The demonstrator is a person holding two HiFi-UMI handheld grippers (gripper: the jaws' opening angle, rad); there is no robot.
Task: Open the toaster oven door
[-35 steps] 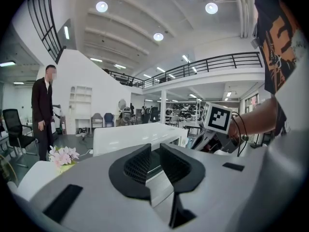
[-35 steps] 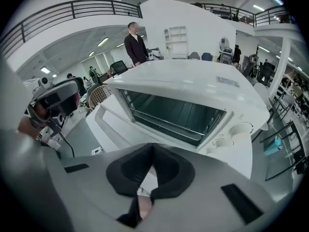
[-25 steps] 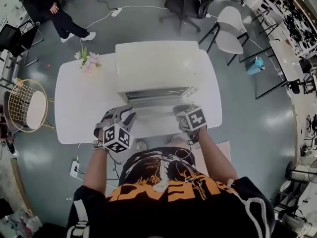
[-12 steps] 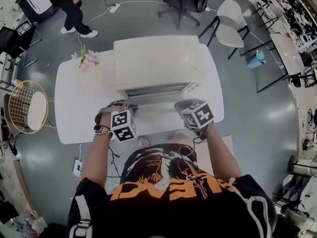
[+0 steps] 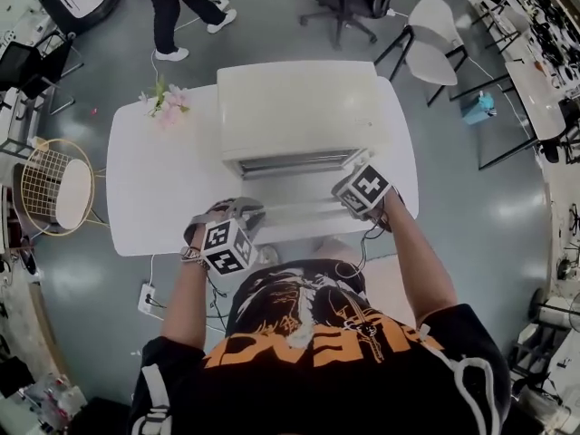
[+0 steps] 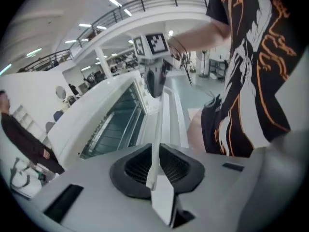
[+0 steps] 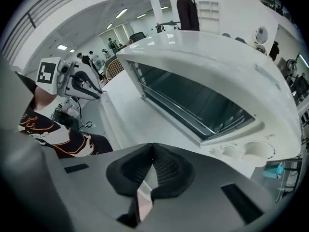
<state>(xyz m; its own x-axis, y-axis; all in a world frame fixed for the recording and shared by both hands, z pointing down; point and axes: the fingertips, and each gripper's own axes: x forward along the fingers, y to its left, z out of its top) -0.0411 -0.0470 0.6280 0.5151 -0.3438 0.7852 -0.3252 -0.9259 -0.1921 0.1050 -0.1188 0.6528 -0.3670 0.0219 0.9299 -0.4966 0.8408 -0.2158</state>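
My left claw (image 6: 155, 151) is closed, its two dark ribbed pads meet in one thin line, and I see nothing held between them. My right claw (image 7: 152, 153) is also closed, pad against pad, and empty.

Both claws are at the front of the white box-shaped toaster oven (image 5: 299, 107). The left one is near the left end of the oven's door (image 5: 299, 214) and close to the front edge of the table. The right one is higher, just beside the right front corner of the oven. The door seems to lie folded down flat in front of the opening, between my two claws. I cannot tell if either claw touches it.

Inside the open oven there is a metal wire rack (image 7: 193, 105), and I can see nothing on it.

The oven stands on a white rounded table (image 5: 154, 198). A small bunch of pink flowers (image 5: 166, 105) lies at the far left corner of the table, well apart from my claws.
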